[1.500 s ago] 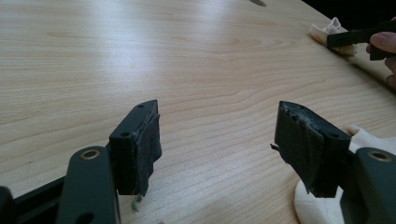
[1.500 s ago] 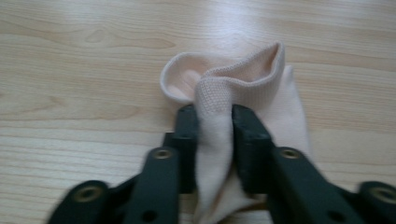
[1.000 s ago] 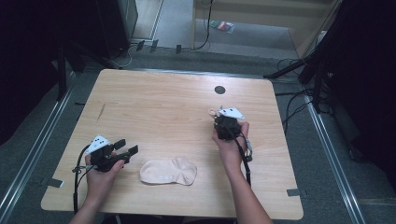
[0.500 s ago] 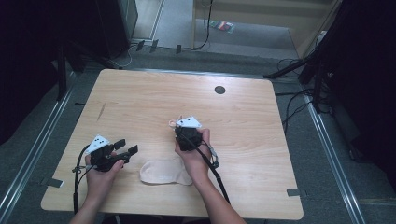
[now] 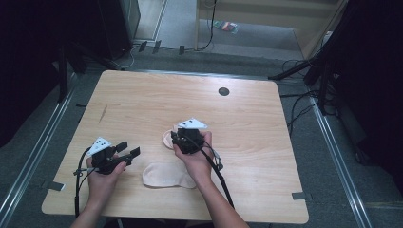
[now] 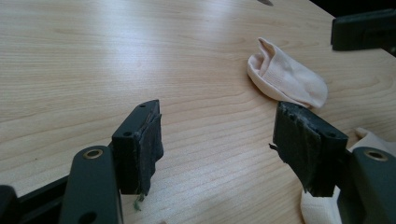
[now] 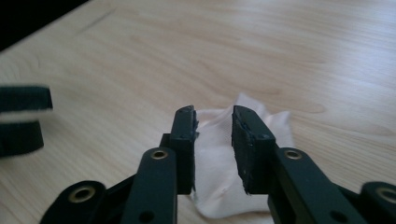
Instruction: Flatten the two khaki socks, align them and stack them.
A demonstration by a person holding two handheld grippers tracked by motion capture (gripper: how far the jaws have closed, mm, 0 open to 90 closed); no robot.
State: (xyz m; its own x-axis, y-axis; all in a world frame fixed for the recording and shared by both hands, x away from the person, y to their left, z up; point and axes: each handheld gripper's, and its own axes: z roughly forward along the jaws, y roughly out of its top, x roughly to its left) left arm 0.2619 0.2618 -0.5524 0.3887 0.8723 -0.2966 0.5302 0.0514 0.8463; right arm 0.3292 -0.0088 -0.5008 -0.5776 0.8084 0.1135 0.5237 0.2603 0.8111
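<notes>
Two pale socks on the wooden surface (image 5: 266, 142): the far sock (image 5: 167, 138) lies mid-surface, the near sock (image 5: 166, 175) by the front edge. The right hand-held gripper (image 7: 214, 140) sits over the far sock, jaws just been opening to a narrow gap, cloth between them but seemingly unpinched. The left hand-held gripper (image 6: 217, 140) waits wide open, holding nothing. A release, by the look of it; next comes reaching for the near sock.
</notes>
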